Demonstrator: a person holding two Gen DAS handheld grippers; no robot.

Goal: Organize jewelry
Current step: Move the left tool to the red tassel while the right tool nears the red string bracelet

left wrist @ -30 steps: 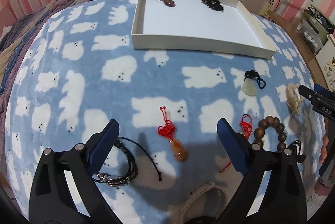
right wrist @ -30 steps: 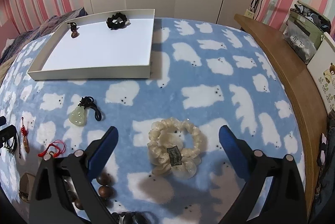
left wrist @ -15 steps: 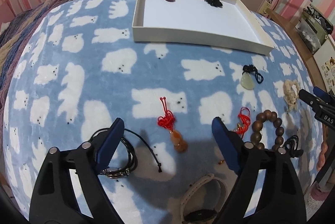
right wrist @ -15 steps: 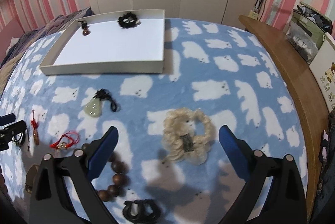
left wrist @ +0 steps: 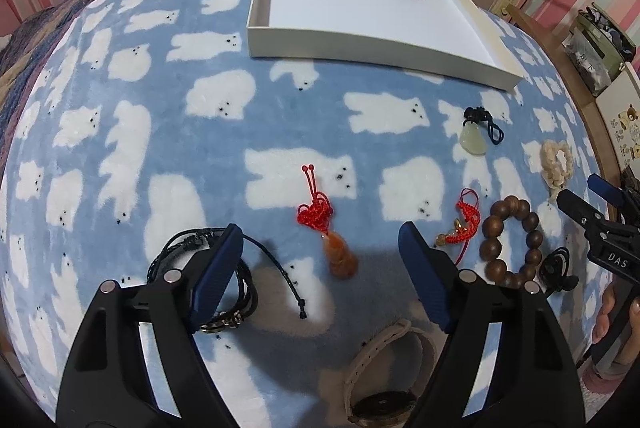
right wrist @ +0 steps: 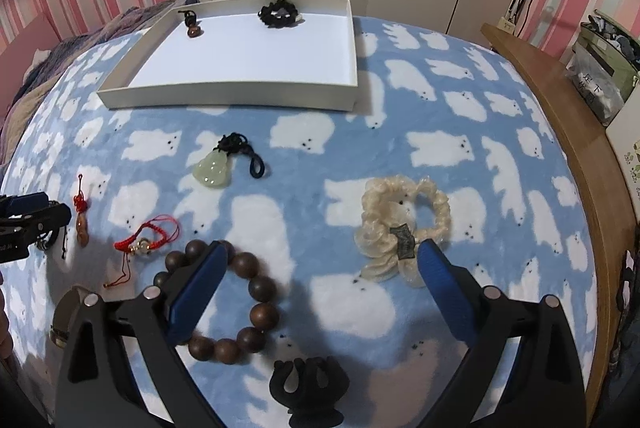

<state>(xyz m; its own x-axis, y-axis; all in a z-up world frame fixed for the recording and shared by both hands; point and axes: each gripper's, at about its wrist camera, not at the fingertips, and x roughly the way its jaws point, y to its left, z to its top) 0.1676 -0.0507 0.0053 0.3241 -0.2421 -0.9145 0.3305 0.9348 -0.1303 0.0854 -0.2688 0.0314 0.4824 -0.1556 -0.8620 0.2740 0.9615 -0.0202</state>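
A blue blanket [left wrist: 240, 132] with white bears covers the bed. Pink striped walls stand behind. The left gripper [left wrist: 320, 248] has been closing a little but is open, above the orange charm [left wrist: 340, 256]. The white tray [left wrist: 368, 0] sits far back. The right gripper [right wrist: 320, 268] is open, empty. A watch [left wrist: 384, 396] is partly hidden.
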